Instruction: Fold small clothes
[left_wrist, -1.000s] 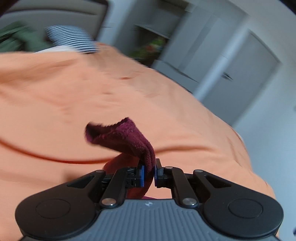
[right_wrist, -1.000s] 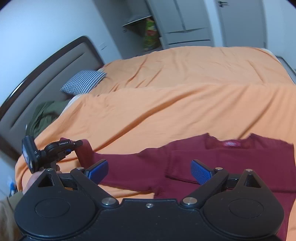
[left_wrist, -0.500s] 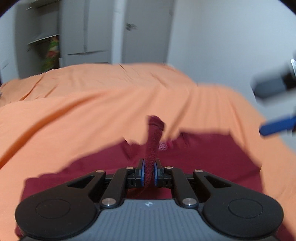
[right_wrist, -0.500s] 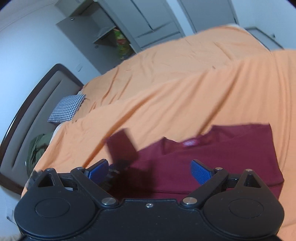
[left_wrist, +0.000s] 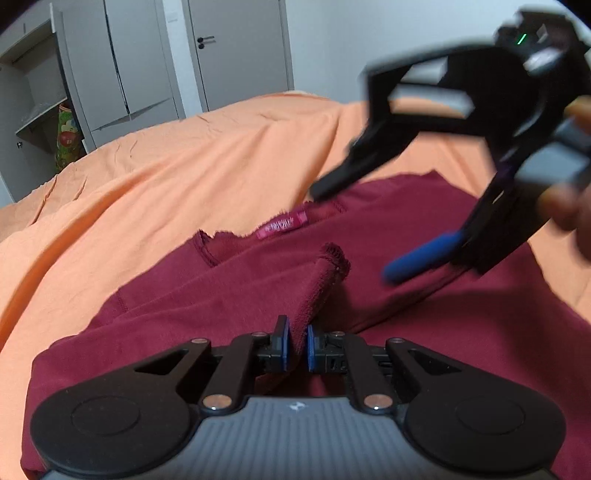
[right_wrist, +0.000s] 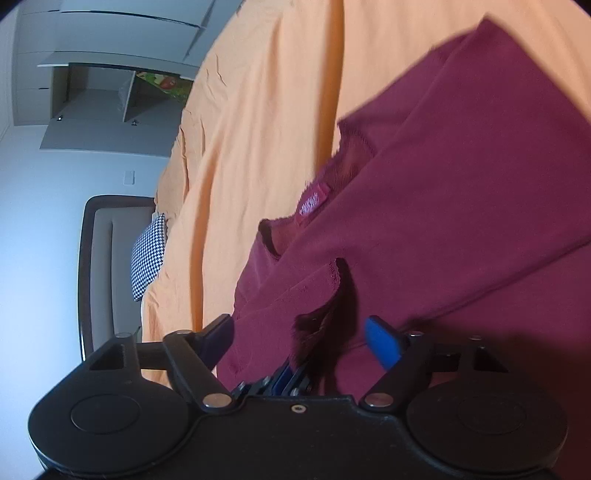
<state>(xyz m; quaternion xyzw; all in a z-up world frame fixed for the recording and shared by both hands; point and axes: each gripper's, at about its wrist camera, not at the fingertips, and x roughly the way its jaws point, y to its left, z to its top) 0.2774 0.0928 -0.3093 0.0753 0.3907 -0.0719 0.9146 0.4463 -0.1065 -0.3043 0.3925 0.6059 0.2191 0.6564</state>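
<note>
A maroon shirt (left_wrist: 424, 295) lies spread on an orange bedspread (left_wrist: 184, 166), its neckline and pink label (left_wrist: 282, 229) turned toward the far side of the bed. The left gripper (left_wrist: 296, 345) is clenched on a sleeve cuff (left_wrist: 325, 273) of that shirt, its blue pads pressing the fabric between them, so the sleeve rises in a ridge from the jaws and ends in a frayed edge over the shirt's body. The right gripper (left_wrist: 354, 225) hangs above the shirt on the right, blurred, with a hand (left_wrist: 569, 210) behind it; its jaws are closing but stand apart and press on nothing. In the right wrist view (which is rolled well onto its side) the right gripper (right_wrist: 299, 338) straddles the raised sleeve and the tips of the left gripper (right_wrist: 290, 380), with the cloth between its fingers (right_wrist: 382, 341) but not touching them. Far off on the left stand grey wardrobe doors (left_wrist: 122, 70), an open shelf with a colourful bag (left_wrist: 68, 136), and a grey door (left_wrist: 240, 48). A checked pillow (right_wrist: 147, 258) lies against a dark headboard (right_wrist: 99, 269) at the bed's end.
</note>
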